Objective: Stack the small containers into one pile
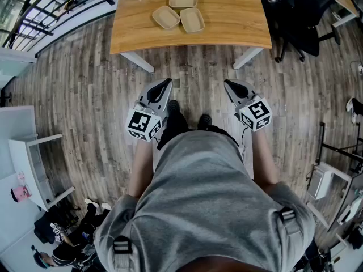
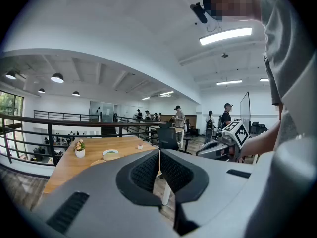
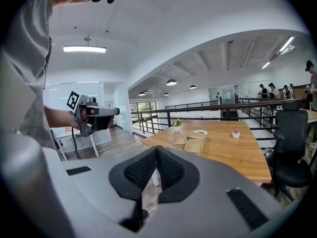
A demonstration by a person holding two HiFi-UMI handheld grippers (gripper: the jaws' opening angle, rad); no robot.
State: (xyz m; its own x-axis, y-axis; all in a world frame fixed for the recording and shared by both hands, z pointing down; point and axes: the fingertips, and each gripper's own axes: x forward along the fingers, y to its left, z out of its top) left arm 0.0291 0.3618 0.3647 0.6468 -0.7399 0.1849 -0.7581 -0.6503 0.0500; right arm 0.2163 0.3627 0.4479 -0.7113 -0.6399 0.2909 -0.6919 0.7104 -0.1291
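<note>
You hold the left gripper (image 1: 165, 84) and right gripper (image 1: 228, 84) mid-frame, jaws closed and empty, with the small containers (image 1: 191, 20) side by side on the table (image 1: 241, 24) at top.

**Grey shirt, grey tools, chequered cubes**

The person wears a light grey short-sleeved T-shirt (image 1: 210, 197). Grey straps (image 1: 121, 245) with dark buckles sit at its eight and four o'clock edges. Black shoes (image 1: 173, 107) show at its twelve o'clock. Each hand carries a grey-shelled tool, the left gripper (image 1: 168, 81) at eleven o'clock and the right gripper (image 1: 227, 83) at one. Both have black ribbed pads (image 2: 146, 172) in black surrounds and a white cube (image 1: 143, 124) with black square markers behind. A thin black cable (image 1: 244, 137) runs from the right one at six o'clock.
</note>
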